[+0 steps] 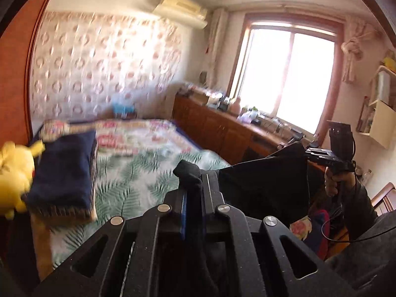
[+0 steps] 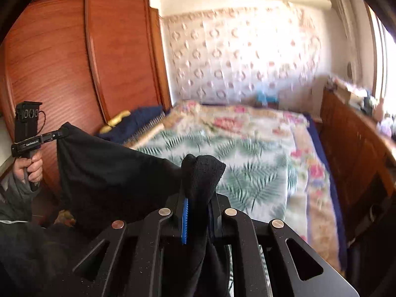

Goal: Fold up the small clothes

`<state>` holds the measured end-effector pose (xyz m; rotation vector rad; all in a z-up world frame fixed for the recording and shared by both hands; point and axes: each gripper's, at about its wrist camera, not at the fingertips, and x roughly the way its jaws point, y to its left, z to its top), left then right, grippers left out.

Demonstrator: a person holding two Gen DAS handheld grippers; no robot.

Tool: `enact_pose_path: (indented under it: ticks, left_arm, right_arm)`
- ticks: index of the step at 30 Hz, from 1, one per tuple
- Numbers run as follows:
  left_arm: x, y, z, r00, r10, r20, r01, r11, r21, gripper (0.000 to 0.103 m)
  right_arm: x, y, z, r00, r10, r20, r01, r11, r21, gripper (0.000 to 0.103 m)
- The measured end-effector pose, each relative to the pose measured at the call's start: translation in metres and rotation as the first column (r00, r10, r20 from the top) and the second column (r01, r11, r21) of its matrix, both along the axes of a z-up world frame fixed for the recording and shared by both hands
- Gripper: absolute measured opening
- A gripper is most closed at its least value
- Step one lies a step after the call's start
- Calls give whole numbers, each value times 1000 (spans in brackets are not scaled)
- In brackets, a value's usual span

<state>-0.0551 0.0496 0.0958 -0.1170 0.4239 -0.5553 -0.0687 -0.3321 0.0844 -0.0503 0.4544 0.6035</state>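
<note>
1. I have one black garment (image 1: 267, 180) stretched in the air between my two tools, above the near end of the bed (image 1: 138, 168); it touches nothing but the grippers.
2. My left gripper (image 1: 195, 180) has its jaws nearly together, pinching a bunched corner of the cloth that pokes out past the tips. My right gripper (image 2: 198, 180) is the same, jaws narrow on the opposite corner, with a wad of fabric sticking up between them.
3. I judge the cloth light and fully limp: the top edge runs fairly taut between the grips while the rest hangs in a slack sheet. It looks like a soft knit, not slippery, and nothing about it is fragile.
4. Corners are the right place to hold; a grip on a single layer near the hem would give a cleaner edge than these bunched wads, which could slip out if I pull hard.
5. Count: one garment in hand, two grippers, one bed with a leaf-and-flower cover.
6. Also one folded navy blanket (image 1: 64, 170) on the bed's left side, and one yellow plush toy (image 1: 14, 173) just beside it. I see no other small clothes waiting, though the view is blurred.
</note>
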Motion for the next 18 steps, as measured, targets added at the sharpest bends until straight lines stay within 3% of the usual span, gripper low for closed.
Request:
enact_pose_path:
  ticks: [9,18]
  left_arm:
    - [-31,12,88,992,-26,127,34,998,-59,9]
    - [-40,28,172,952,37,304,-27,999,-37,9]
  right_arm:
    - [-55,-30,107,984,27,175,-34,999,37,12]
    - [-86,-43,183,930,-24,365,28,1000,-4,12]
